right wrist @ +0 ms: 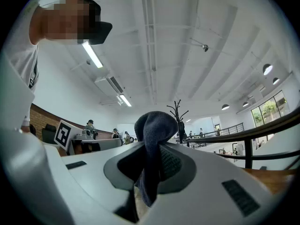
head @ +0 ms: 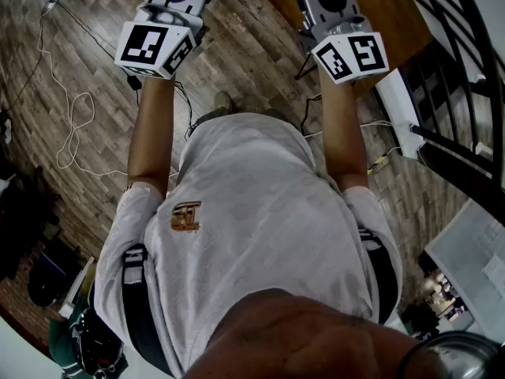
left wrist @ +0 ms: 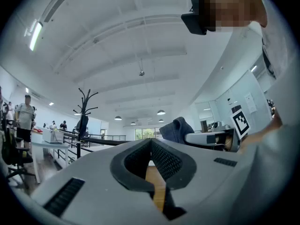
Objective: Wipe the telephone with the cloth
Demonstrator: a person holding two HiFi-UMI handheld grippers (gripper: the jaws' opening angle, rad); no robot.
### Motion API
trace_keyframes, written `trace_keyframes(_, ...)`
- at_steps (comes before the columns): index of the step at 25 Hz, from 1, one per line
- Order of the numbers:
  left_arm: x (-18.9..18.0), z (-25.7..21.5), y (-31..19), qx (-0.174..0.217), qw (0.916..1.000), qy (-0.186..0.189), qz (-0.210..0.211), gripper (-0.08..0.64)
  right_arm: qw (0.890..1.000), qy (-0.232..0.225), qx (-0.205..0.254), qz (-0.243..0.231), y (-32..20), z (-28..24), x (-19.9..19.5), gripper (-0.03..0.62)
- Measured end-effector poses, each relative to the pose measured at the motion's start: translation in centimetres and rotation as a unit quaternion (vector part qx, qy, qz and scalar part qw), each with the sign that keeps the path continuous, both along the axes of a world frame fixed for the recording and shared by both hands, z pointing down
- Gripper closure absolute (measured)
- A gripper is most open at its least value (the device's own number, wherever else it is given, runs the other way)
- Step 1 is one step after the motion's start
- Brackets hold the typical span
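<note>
Nearest you in the head view, your shirt fills 6 o'clock, and your forearms reach out over the wooden floor toward 11 and 1 o'clock. Both tools tip up at the ceiling, which looks like a carrying posture, not a working one. Your left gripper has its jaws pressed together with nothing between them, so it is free to steady things. Your right gripper pinches the dark cloth mid-fold, so a rounded wad stands above the jaws at 12 o'clock, handy as a wiping pad. Beyond that stands a coat rack. The telephone appears in no view, so wiping looks not yet begun.
</note>
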State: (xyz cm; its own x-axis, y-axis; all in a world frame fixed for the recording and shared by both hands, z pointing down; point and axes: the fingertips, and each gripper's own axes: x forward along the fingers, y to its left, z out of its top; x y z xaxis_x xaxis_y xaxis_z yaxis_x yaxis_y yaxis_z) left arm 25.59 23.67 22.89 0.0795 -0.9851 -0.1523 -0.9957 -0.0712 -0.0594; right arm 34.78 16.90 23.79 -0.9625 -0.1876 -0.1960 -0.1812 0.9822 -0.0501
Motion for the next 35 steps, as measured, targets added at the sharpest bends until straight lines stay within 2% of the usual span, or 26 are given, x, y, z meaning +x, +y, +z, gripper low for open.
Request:
trace_keyframes(6,-1.0,0.0,0.0,-0.002,1.0,0.003,0.001,0.541,1.0,-0.003,-0.014,-0.002,0.0,0.0,-0.9,0.521)
trace_keyframes(19,-6.9,0.7,1.9,-0.003,1.0,0.005,-0.002,0.541,1.0,0.002,-0.025,0.008,0.9,0.7,-6.1,0.521)
trace_keyframes(25,-13.3,1.6,3.1,0.0,1.0,0.005,-0.002,0.541,1.0,0.004,-0.026,0.014,1.8,1.8,-12.1,0.522)
trace_keyframes(35,-18.3,2.6,3.5,-0.008,0.9999,0.001,-0.015,0.541,0.999,0.001,-0.046,0.019,1.2,3.1,-16.5,0.52)
